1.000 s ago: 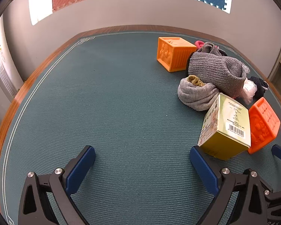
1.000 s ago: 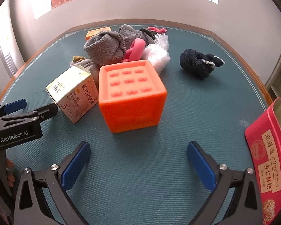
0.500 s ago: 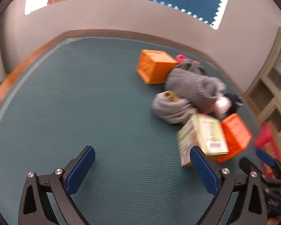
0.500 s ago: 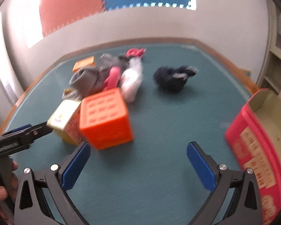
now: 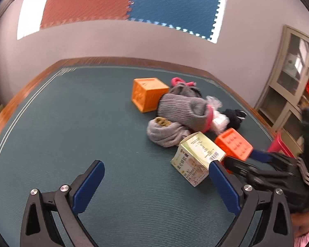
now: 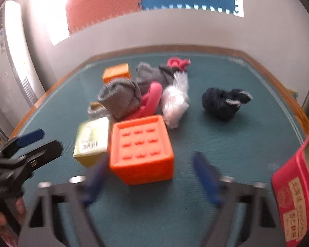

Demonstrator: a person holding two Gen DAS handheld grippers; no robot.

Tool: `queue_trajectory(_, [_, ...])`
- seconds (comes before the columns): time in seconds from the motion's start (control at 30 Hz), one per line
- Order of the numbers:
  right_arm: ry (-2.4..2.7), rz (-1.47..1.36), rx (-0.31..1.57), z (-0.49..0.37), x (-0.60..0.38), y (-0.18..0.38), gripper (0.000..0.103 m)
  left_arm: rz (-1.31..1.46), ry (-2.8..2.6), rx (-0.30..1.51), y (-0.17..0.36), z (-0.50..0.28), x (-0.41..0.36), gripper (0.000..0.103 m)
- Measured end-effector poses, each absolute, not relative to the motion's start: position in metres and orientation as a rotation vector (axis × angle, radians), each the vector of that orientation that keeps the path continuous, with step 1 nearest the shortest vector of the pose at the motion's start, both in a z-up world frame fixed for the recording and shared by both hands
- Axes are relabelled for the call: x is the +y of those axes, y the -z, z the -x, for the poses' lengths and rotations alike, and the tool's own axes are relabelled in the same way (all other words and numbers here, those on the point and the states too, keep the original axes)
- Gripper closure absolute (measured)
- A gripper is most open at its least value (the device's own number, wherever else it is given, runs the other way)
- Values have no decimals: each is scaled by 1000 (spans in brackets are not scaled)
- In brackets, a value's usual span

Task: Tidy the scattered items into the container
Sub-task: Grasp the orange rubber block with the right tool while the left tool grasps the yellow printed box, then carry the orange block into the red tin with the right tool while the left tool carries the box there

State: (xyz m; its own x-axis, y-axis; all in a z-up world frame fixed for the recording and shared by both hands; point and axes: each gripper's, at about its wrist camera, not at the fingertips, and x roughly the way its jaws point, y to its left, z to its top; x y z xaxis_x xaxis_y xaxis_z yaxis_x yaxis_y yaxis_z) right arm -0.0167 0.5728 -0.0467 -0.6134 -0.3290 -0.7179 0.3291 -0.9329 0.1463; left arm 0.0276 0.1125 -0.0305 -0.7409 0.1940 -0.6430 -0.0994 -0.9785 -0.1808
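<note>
A pile of items lies on the green mat: an orange cube [image 5: 148,95], grey knit socks [image 5: 183,111], a yellow-green carton [image 5: 197,160], a red-orange studded cube [image 6: 141,149], a white plastic bag [image 6: 175,96], a pink item [image 6: 152,98] and a dark sock [image 6: 222,103]. The red container [image 6: 294,189] stands at the right edge. My left gripper [image 5: 160,187] is open and empty, left of the carton. My right gripper [image 6: 152,179] is open and empty, just in front of the studded cube; its arm shows in the left wrist view [image 5: 257,173].
The mat [image 5: 72,123] has a wooden border [image 5: 20,100] and a grey wall behind. A shelf unit [image 5: 288,94] stands at the far right. The left gripper shows at the left of the right wrist view [image 6: 20,152].
Both grippers rose and tilted back, so more wall shows. The right gripper moved toward the studded cube and its view is blurred by motion. Both stayed open.
</note>
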Motion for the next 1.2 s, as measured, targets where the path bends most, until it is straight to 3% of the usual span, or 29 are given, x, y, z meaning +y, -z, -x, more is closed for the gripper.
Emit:
queue_trajectory(0.13, [2522,-1148,-14,23,572,50,45,1003,-2765,-161,27,-37,139,0])
queue_trajectory(0.53, [2669,-1049,-172,13,608,34,45,1057,-2684,-7,30,-38,240,0])
queue_trajectory(0.67, [2712,-1029,-213,12,618,30,45,1107,-2624,-56,32,-30,280,0])
queue_trajectory(0.83, [2734,-1012,-234,12,625,27,45,1074,-2590,54,40,-15,325,0])
queue_trajectory(1.2, [2748,-1002,-216,13,624,26,45,1078,-2526,63,54,10,409,1])
